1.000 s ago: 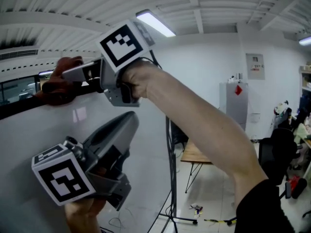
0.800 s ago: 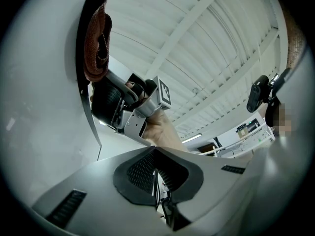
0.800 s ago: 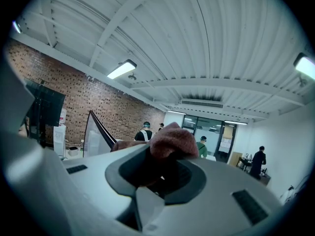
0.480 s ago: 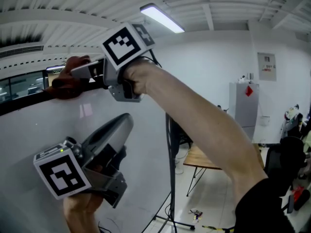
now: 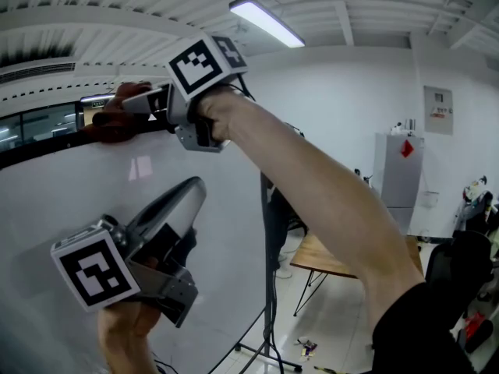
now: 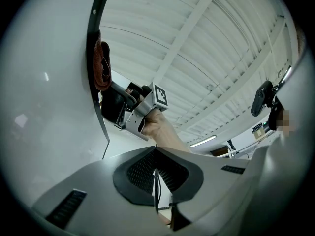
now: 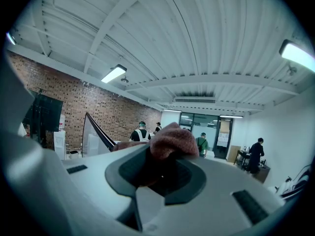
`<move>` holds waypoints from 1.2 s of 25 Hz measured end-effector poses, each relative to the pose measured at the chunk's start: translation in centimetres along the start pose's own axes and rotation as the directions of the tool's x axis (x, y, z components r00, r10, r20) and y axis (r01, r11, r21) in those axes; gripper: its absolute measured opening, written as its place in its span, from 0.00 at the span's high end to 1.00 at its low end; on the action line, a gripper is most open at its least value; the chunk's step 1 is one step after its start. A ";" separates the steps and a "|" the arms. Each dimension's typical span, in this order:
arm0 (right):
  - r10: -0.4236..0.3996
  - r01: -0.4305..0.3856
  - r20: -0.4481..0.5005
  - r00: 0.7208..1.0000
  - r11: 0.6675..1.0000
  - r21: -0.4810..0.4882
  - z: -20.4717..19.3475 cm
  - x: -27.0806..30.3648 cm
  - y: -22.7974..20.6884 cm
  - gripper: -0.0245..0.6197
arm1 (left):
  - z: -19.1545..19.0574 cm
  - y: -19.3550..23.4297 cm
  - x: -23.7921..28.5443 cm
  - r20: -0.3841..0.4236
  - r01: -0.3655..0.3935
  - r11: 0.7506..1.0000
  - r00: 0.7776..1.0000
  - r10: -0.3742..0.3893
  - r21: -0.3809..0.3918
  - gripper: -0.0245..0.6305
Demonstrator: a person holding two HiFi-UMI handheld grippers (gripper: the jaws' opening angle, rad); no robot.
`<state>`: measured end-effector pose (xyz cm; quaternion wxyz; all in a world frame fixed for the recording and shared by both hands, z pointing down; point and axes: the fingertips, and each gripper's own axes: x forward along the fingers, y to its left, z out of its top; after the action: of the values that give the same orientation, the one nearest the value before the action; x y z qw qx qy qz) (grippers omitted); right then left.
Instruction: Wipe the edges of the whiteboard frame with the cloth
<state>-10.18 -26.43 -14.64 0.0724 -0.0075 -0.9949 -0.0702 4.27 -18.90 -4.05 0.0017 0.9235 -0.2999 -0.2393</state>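
R gripper (image 5: 144, 102) is clamped on the reddish cloth (image 5: 109, 125), jaws closed round it. Cloth is pressed on the top edge of the whiteboard frame (image 5: 39, 156), a dark strip, just above the white board face (image 5: 86, 209). L gripper (image 5: 185, 197) is lower, close to the board face, jaws together w/ nothing between them; can't tell if it touches. Past the board's right edge: wooden desk (image 5: 320, 254), grey cabinet (image 5: 401, 179), ceiling light (image 5: 265, 22) overhead.
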 end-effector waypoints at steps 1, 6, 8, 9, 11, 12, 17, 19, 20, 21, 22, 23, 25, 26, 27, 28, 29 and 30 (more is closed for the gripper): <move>-0.004 0.004 0.001 1.000 1.000 0.001 0.0 0.1 -0.4 0.82 | -0.2 0.2 0.1 -0.001 0.001 1.000 1.000 -0.001 -0.008 0.97; -0.003 0.003 0.016 1.000 1.000 0.018 -0.1 0.1 -1.3 0.82 | -1.0 1.0 0.5 -0.027 0.002 1.000 1.000 -0.003 -0.027 0.97; -0.003 0.002 0.024 1.000 1.000 0.025 -0.1 0.1 -1.4 0.82 | -0.8 1.2 0.8 -0.025 0.017 1.000 1.000 -0.018 -0.024 0.97; -0.004 0.003 0.027 1.000 1.000 0.027 0.0 0.2 -1.4 0.82 | -0.6 1.2 1.0 -0.021 0.030 0.999 0.999 -0.030 -0.023 0.97; -0.013 0.012 0.023 1.000 1.000 0.024 0.1 0.2 -1.2 0.82 | -0.2 0.9 1.3 -0.012 0.065 0.997 0.998 -0.065 -0.029 0.97; -0.019 0.019 0.013 1.000 1.000 0.020 0.1 0.3 -1.1 0.82 | 0.0 0.6 1.5 -0.007 0.086 0.996 0.996 -0.086 -0.031 0.97; -0.079 0.078 -0.040 0.996 0.997 -0.027 -0.5 -0.1 -2.7 0.82 | 0.8 0.9 2.5 0.013 0.187 0.981 0.982 -0.186 -0.043 0.97; -0.112 0.111 -0.038 0.993 0.994 -0.017 -0.6 -0.4 -3.7 0.82 | 1.1 1.2 2.6 0.009 0.209 0.977 0.978 -0.209 -0.045 0.97; -0.126 0.126 -0.036 0.991 0.992 -0.011 -0.6 -0.3 -4.1 0.82 | 1.4 1.4 2.5 0.008 0.218 0.975 0.976 -0.218 -0.044 0.97; -0.137 0.137 -0.033 0.990 0.991 -0.006 -0.5 -0.3 -4.6 0.82 | 1.6 1.6 2.3 0.010 0.228 0.972 0.974 -0.228 -0.047 0.97; -0.145 0.145 -0.029 0.989 0.989 -0.003 -0.5 -0.2 -5.2 0.82 | 1.8 2.0 2.3 0.013 0.241 0.969 0.971 -0.240 -0.053 0.97; -0.152 0.152 -0.024 0.988 0.988 0.001 -0.6 -0.3 -5.9 0.82 | 1.7 2.4 2.4 0.014 0.255 0.965 0.967 -0.254 -0.066 0.97; -0.160 0.161 -0.014 0.987 0.987 0.018 -1.1 -1.3 -7.3 0.82 | 0.6 2.9 3.4 0.015 0.283 0.952 0.959 -0.283 -0.117 0.97; -0.164 0.164 -0.010 0.986 0.986 0.028 -1.5 -2.3 -8.1 0.82 | -0.2 3.1 4.3 0.014 0.292 0.946 0.956 -0.293 -0.138 0.97; -0.169 0.169 -0.007 0.986 0.985 0.038 -1.9 -3.5 -9.1 0.82 | -1.0 3.4 5.6 0.012 0.297 0.944 0.954 -0.298 -0.147 0.97; -0.174 0.174 -0.004 0.985 0.984 0.045 -2.3 -4.8 -10.2 0.82 | -1.7 3.8 6.9 0.009 0.295 0.944 0.955 -0.297 -0.146 0.97; -0.177 0.177 0.000 0.984 0.983 0.050 -2.6 -6.1 -11.4 0.82 | -2.4 4.3 8.2 0.006 0.292 0.945 0.956 -0.295 -0.147 0.97; -0.179 0.178 0.005 0.984 0.982 0.055 -3.0 -7.4 -12.3 0.82 | -3.2 4.6 9.5 0.003 0.290 0.944 0.956 -0.294 -0.156 0.97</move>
<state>-2.69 -39.09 -14.49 0.0611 0.0833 -0.9934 -0.0495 9.86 -28.40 -4.77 0.0410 0.9571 -0.1403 -0.2502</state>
